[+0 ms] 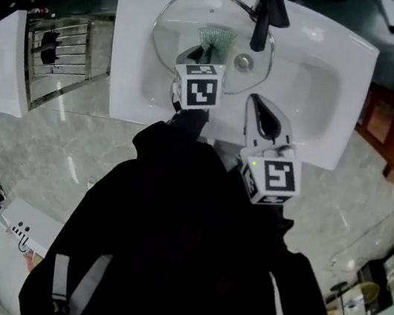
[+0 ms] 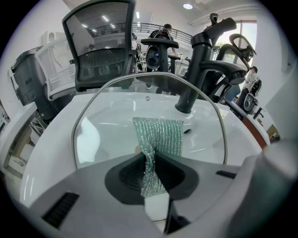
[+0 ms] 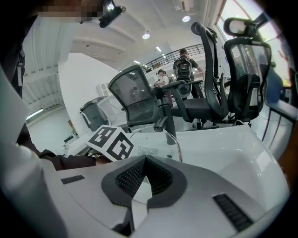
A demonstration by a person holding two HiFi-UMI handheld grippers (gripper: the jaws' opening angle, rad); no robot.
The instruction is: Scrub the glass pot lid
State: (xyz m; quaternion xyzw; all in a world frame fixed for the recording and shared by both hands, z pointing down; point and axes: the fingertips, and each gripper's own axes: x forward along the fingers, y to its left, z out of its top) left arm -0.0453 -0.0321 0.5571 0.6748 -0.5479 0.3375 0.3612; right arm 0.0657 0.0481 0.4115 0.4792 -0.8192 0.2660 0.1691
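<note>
Head view: glass pot lid (image 1: 176, 27) sits in the white sink (image 1: 312, 83), under the black faucet (image 1: 263, 20). Left gripper (image 1: 197, 55) is over the lid's near half, with a green mesh scrub cloth (image 1: 217, 40) sticking out ahead of it. Right gripper (image 1: 260, 105) is over the basin's near edge, just right of the lid.

Left gripper view: left gripper (image 2: 151, 157) is clamped on the scrub cloth (image 2: 158, 137). The cloth's free end is spread against the lid (image 2: 104, 125) glass. The lid's metal rim arcs round in front of the faucet (image 2: 199, 69). Can't tell the lid's tilt.

Right gripper view: right gripper (image 3: 144, 161) has its jaws together with nothing between them. Ahead of it are the left gripper's marker cube (image 3: 111, 142), part of the lid rim (image 3: 178, 143) and the faucet (image 3: 164, 117). Office chairs (image 3: 139, 100) stand behind the sink.
</note>
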